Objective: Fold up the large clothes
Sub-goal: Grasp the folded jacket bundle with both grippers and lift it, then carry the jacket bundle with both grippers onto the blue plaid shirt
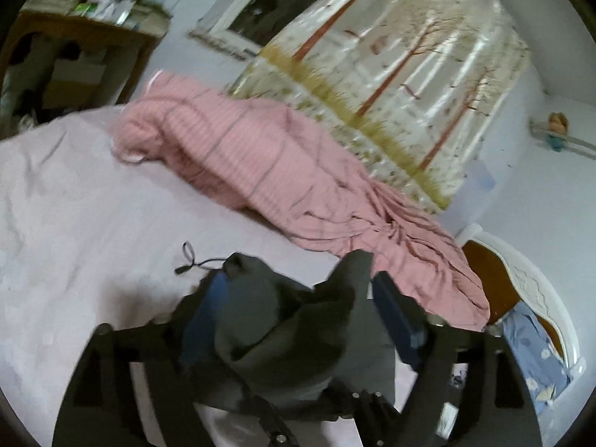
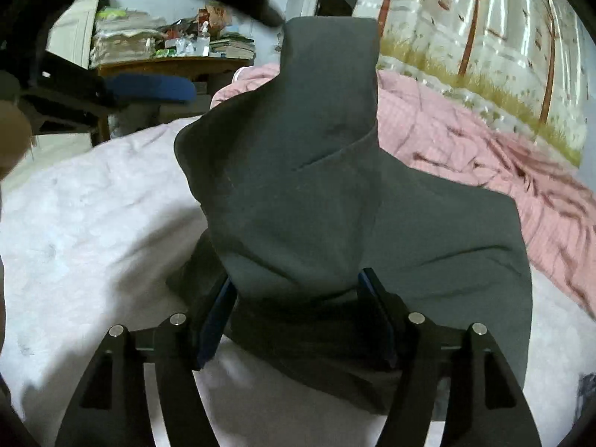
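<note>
A dark grey garment (image 1: 260, 309) lies bunched on the pale bed sheet (image 1: 74, 223), with a black drawstring (image 1: 193, 260) trailing from it to the left. My left gripper (image 1: 303, 309) stands open, its blue pads wide apart on either side of a loose heap of this cloth. In the right wrist view the same grey garment (image 2: 316, 186) rises in a tall fold and spreads out to the right. My right gripper (image 2: 298, 313) is open too, with the fold's base between its blue pads.
A crumpled pink quilt (image 1: 260, 164) lies along the far side of the bed below a tree-print wall hanging (image 1: 391, 67). A cluttered wooden desk (image 2: 167, 59) stands at the back left. A headboard (image 1: 521, 279) and a blue floral pillow (image 1: 536, 346) are at the right.
</note>
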`<state>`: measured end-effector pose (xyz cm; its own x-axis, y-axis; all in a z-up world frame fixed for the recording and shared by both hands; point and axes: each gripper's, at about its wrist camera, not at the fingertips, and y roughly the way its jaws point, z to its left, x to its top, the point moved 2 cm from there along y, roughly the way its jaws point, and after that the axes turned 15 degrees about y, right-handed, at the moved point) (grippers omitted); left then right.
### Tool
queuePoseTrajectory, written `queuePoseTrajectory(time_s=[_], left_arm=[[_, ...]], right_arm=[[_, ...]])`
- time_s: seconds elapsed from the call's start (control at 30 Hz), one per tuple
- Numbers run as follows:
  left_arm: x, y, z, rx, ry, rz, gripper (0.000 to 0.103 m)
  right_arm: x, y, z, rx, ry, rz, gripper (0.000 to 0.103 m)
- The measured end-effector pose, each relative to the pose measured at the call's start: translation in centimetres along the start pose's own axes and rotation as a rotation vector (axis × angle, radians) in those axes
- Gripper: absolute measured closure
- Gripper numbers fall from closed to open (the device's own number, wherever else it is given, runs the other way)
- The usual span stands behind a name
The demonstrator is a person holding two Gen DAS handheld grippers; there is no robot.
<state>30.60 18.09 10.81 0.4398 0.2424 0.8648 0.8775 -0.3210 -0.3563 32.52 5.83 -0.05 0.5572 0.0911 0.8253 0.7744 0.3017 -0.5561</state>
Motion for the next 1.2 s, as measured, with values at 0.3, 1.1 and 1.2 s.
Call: queuePoseTrajectory(time_s=[0.3, 1.1, 1.2], left_arm=[[-1.1, 4.3, -1.6, 0.205, 0.151, 0.158, 0.016], [-9.2, 11.4, 7.8, 0.092, -0.315, 0.442, 0.000], [-9.9, 11.3, 7.3, 0.120, -0.283, 0.453, 0.000]], right_arm=[[1.7, -3.8, -3.8, 0.078, 0.124, -0.014, 0.032], [-0.6, 1.4, -24.2, 0.282, 0.755, 0.221, 0.001], [-2.0, 4.0, -25.2, 0.435, 0.885, 0.317, 0.001]])
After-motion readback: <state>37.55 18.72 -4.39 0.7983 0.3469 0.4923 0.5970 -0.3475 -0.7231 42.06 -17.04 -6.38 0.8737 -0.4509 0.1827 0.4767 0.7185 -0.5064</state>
